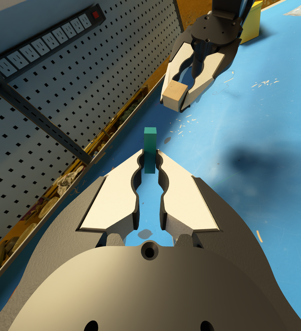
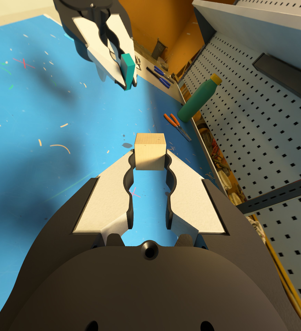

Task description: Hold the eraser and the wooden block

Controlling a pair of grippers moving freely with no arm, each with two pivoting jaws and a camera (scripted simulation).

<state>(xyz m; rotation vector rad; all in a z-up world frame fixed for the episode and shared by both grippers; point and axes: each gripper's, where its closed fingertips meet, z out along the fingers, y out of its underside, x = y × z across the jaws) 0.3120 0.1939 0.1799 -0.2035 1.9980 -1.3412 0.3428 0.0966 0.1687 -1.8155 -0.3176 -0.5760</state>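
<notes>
My left gripper (image 1: pixel 150 152) is shut on a teal green eraser (image 1: pixel 150 143), a thin slab that sticks out past the fingertips, held above the blue table (image 1: pixel 253 161). My right gripper (image 2: pixel 150 152) is shut on a pale wooden block (image 2: pixel 150 152), a cube clamped between the fingertips above the table. In the left wrist view the right gripper (image 1: pixel 174 100) shows at the upper right with the wooden block (image 1: pixel 174 94). In the right wrist view the left gripper (image 2: pixel 128 84) shows at the upper left with the eraser (image 2: pixel 128 69).
A grey pegboard wall (image 1: pixel 74 89) with a power strip (image 1: pixel 44 43) borders the table. A green bottle with a yellow cap (image 2: pixel 196 100) stands by the pegboard (image 2: pixel 262 125), next to orange-handled pliers (image 2: pixel 176 125) and blue-handled tools (image 2: pixel 161 77). A yellow box (image 1: pixel 251 23) stands far off.
</notes>
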